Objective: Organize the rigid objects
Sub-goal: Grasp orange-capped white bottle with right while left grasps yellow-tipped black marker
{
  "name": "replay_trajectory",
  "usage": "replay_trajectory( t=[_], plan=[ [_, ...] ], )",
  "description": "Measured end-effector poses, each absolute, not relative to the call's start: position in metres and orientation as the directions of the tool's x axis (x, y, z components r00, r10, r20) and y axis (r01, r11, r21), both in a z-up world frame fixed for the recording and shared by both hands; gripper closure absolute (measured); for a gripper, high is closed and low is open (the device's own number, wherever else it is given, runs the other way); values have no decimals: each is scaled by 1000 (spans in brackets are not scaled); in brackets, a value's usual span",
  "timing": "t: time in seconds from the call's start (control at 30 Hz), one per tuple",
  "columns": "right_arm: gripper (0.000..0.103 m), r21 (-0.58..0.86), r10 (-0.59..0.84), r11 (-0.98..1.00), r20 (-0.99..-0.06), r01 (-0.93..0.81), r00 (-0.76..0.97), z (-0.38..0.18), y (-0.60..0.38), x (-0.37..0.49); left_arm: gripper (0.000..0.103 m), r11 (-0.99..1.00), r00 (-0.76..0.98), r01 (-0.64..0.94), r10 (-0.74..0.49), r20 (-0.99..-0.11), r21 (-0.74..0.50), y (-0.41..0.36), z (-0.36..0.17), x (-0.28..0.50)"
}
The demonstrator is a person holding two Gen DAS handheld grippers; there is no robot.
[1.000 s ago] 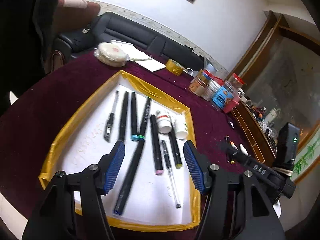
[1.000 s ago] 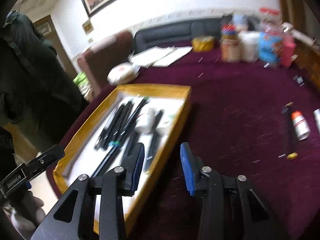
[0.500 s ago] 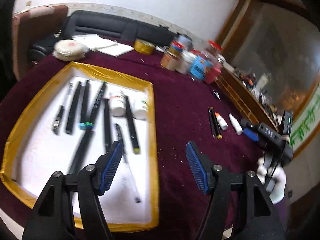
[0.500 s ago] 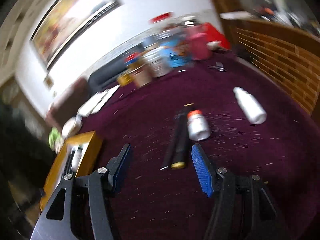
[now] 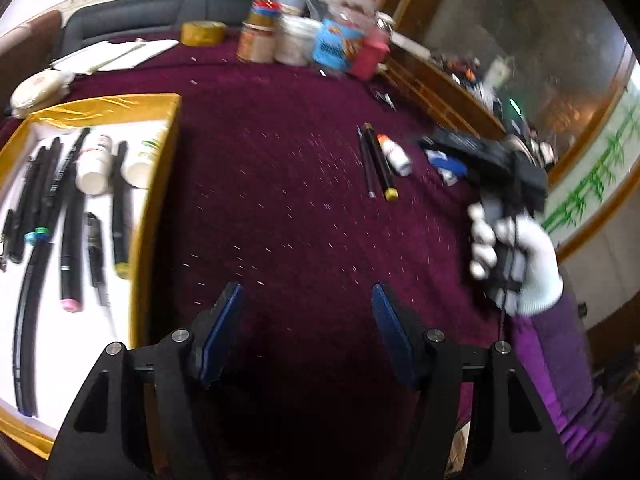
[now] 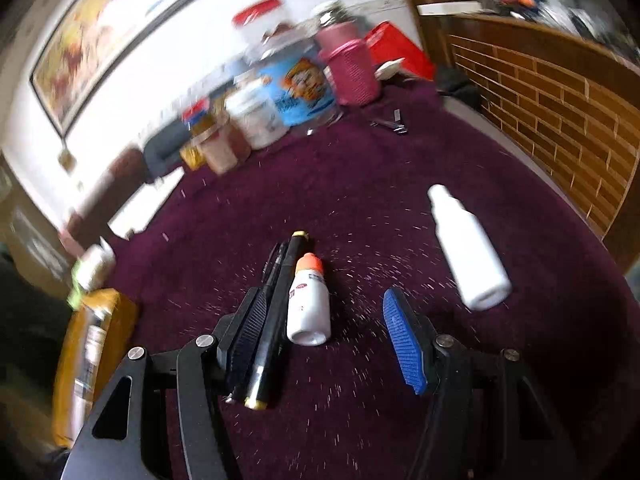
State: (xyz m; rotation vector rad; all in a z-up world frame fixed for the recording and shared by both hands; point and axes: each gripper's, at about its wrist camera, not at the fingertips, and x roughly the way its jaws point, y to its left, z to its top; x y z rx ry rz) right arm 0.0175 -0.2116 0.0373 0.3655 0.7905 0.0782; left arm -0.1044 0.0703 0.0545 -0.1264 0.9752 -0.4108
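Left wrist view: left tool (image 5: 306, 300) jaws apart, nothing between them, only bare maroon counter (image 5: 280, 184) below. Yellow-rimmed tray (image 5: 158, 184) sits at left, on the counter. In it: a row of dark markers (image 5: 70, 216), a long black pen (image 5: 26, 320), two small white bottles (image 5: 94, 162) lying near the far end. Well right of the tray, out on the counter: black marker with yellow end (image 5: 382, 162), thin pen (image 5: 367, 164) touching it on the left, small white bottle with orange cap (image 5: 394, 154) just on its right. Far right: white-gloved hand (image 5: 516, 256) holds the right tool (image 5: 444, 162), blurred. Jars and containers (image 5: 316, 38) cluster at the far edge; tape roll (image 5: 202, 33) and papers (image 5: 116, 54) to their left.

Right wrist view: right tool (image 6: 324, 330) jaws apart, not clamped on anything. Orange-capped bottle (image 6: 308, 304) lies between the fingers, nearer the left one, pads clear of it. Yellow-ended marker (image 6: 276, 320) lies alongside the left finger; contact can't be told. Thin pen (image 6: 272, 264) just left of the marker, partly hidden by the finger. Larger white bottle (image 6: 468, 248) lies on its side outside the right finger, apart from the rest. Tray corner (image 6: 96, 320) at lower left, blurred. Jars (image 6: 280, 92) at the far edge.
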Motion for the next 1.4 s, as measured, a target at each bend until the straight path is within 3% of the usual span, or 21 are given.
replay_trajectory(
  t=[0.1,0.13,0.2,0.3,0.53,0.8,0.93,1.03,1.33,1.4],
  plan=[
    [51,243,142,968,-732,60,667,30,-193,39,38,917,477,298,-384,-791,-265,60,51,-103],
    [65,220,126,974,-745,62,656,25,-190,44,38,916,472,300,-386,-792,-268,58,51,-102],
    [79,227,143,972,-767,56,626,17,-189,51,38,910,463,304,-399,-791,-281,53,53,-98],
    [79,251,139,964,-762,91,633,12,-199,44,38,903,456,315,-415,-787,-294,44,57,-87],
    [79,465,231,869,-682,167,694,7,-252,28,38,890,458,382,-416,-786,-248,-14,52,-36],
    [79,498,258,849,-682,176,685,5,-258,31,39,827,391,510,-466,-793,-235,-92,36,13],
    [79,512,267,840,-680,181,683,4,-260,32,48,831,387,512,-452,-804,-220,-103,28,35],
    [79,517,271,836,-680,183,681,4,-261,33,62,826,368,522,-444,-817,-213,-104,22,44],
    [79,511,267,840,-682,181,681,3,-259,34,63,831,427,549,-375,-823,-94,-121,19,53],
    [79,506,264,844,-682,180,682,3,-258,34,69,827,437,557,-365,-822,-71,-124,19,50]
  ],
)
